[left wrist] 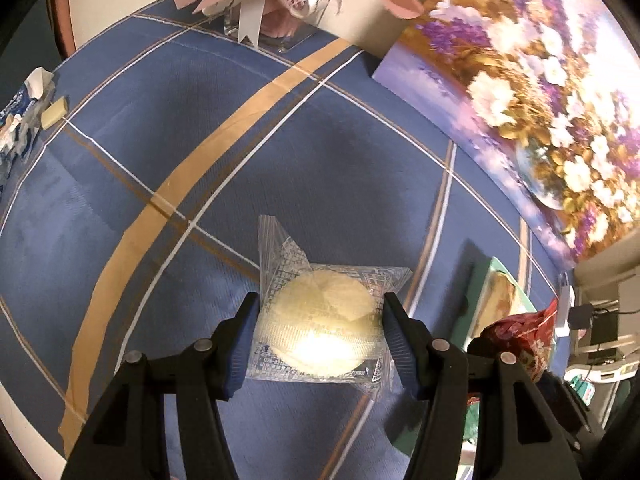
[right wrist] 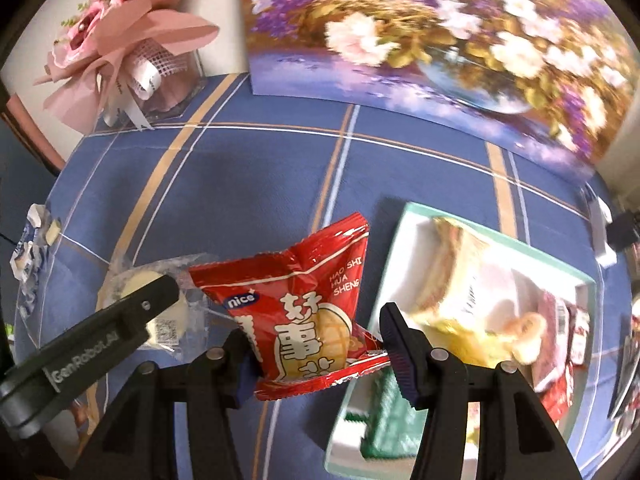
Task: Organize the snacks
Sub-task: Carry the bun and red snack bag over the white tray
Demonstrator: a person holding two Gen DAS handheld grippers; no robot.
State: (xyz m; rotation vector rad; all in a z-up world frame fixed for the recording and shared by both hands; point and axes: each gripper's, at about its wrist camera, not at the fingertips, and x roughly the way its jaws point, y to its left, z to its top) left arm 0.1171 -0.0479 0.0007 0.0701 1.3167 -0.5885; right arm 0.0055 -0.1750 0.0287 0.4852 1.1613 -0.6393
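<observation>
My left gripper (left wrist: 320, 344) is shut on a round pale pastry in clear wrap (left wrist: 320, 316), held off the blue checked tablecloth (left wrist: 240, 184). My right gripper (right wrist: 320, 356) is shut on a red snack packet (right wrist: 304, 300) with white and yellow print, also lifted above the cloth. The packet covers most of that gripper's left finger. In the right wrist view the pastry (right wrist: 132, 284) shows at the left, behind a finger (right wrist: 132, 312) of the left gripper. The red packet (left wrist: 524, 332) peeks in at the right of the left wrist view.
A white tray with a teal rim (right wrist: 400, 232) lies right of the red packet and holds several packets, one yellow (right wrist: 460, 292) and one green (right wrist: 388, 420). A flower painting (right wrist: 420, 40) and a pink bouquet (right wrist: 120, 44) stand at the back. A torn blue-white wrapper (left wrist: 20, 120) lies far left.
</observation>
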